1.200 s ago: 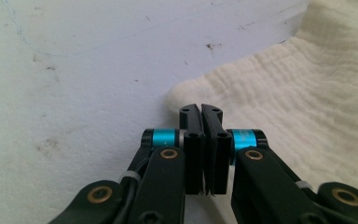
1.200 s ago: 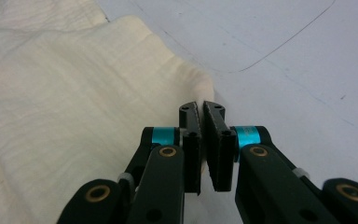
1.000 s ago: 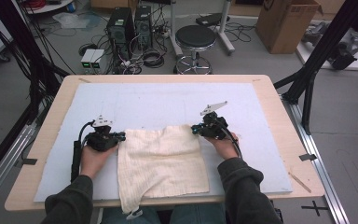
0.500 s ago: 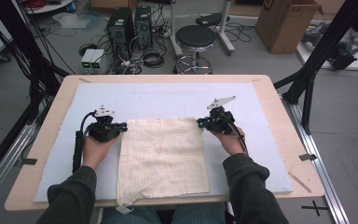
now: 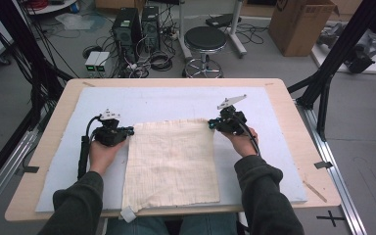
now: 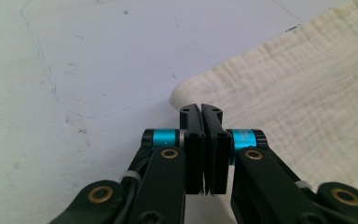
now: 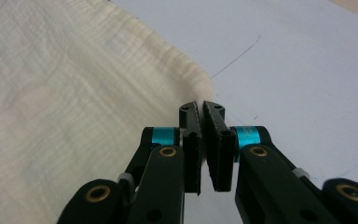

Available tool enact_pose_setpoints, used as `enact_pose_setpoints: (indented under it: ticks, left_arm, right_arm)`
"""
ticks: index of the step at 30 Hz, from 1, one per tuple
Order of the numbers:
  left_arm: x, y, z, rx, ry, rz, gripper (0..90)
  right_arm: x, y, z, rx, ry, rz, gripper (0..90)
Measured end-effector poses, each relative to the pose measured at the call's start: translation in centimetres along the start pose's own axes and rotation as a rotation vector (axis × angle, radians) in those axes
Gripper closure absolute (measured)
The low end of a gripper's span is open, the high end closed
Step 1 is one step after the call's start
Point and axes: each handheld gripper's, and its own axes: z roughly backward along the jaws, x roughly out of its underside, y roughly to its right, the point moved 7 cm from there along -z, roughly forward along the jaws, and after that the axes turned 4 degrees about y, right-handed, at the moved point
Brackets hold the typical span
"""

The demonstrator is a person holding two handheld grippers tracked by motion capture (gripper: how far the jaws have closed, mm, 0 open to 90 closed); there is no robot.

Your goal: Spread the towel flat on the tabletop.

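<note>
From above, the cream cloth (image 5: 171, 164) lies flat on the table (image 5: 293, 112), its near edge hanging over; the left gripper (image 5: 127, 130) and right gripper (image 5: 211, 124) pinch its far corners. The left gripper view shows fingers (image 6: 191, 140) clamped on a corner. The right gripper view shows the same at the other corner.

Each gripper (image 5: 130, 130) (image 5: 210, 124) pinches a far corner of the cloth (image 5: 171, 164).

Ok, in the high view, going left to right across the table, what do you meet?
Table edge → left claw → cream cloth → right claw → bare blue mat.
</note>
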Motion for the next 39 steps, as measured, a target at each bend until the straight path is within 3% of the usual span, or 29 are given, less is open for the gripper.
enact_pose_setpoints:
  ticks: [9,11,13,14,16,18,19,22,25,29,31,34,39]
  left_arm:
    - [-2.3,-0.5,-2.2,-0.041,-0.015,-0.038,87.4]
    - [-3.1,-0.9,-2.9,-0.061,0.005,-0.024,87.0]
    - [-3.4,-1.6,-3.6,-0.124,-0.004,-0.056,75.4]
    - [-3.3,-1.7,-3.8,-0.115,0.001,-0.047,69.9]
    - [-2.9,-2.1,-3.8,-0.101,-0.02,-0.024,66.7]
    - [-2.4,-2.3,-3.5,-0.089,-0.039,-0.037,65.4]
    - [-2.3,-2.3,-3.2,-0.083,-0.035,-0.036,65.2]
    - [-2.4,-1.9,-2.1,-0.041,0.005,-0.028,65.2]
    - [-2.2,-1.3,-1.0,-0.005,0.025,-0.049,63.2]
    - [-1.8,-0.2,0.9,0.042,0.056,-0.07,62.5]
    - [-1.4,0.4,1.9,0.055,0.06,-0.103,61.6]
    - [-0.7,1.2,3.2,0.076,0.063,-0.119,61.2]
    - [0.3,2.5,5.1,0.107,0.075,-0.148,59.6]
  right_arm:
    - [-0.2,2.4,-1.0,0.049,-0.021,-0.05,85.9]
    - [-0.6,3.1,-1.4,0.072,-0.004,-0.056,85.7]
    - [-1.1,4.1,-1.9,0.122,0.009,-0.089,76.3]
    - [-1.1,4.5,-2.2,0.145,0.008,-0.099,73.8]
    - [-0.8,4.6,-2.4,0.126,0.007,-0.136,70.7]
    - [-0.5,4.3,-2.4,0.092,0.0,-0.15,68.6]
    - [-0.4,4.0,-2.3,0.079,0.002,-0.135,67.5]
    - [0.0,3.3,-1.6,0.062,0.006,-0.114,64.4]
    - [0.2,2.4,-0.6,0.019,0.019,-0.11,60.6]
    - [0.4,0.7,1.0,-0.019,0.05,-0.06,55.9]
    - [0.7,-0.2,1.7,-0.041,0.034,-0.041,52.8]
    - [1.0,-1.8,2.9,-0.06,0.069,0.006,51.0]
    - [2.2,-3.9,4.3,-0.096,0.086,0.032,46.9]
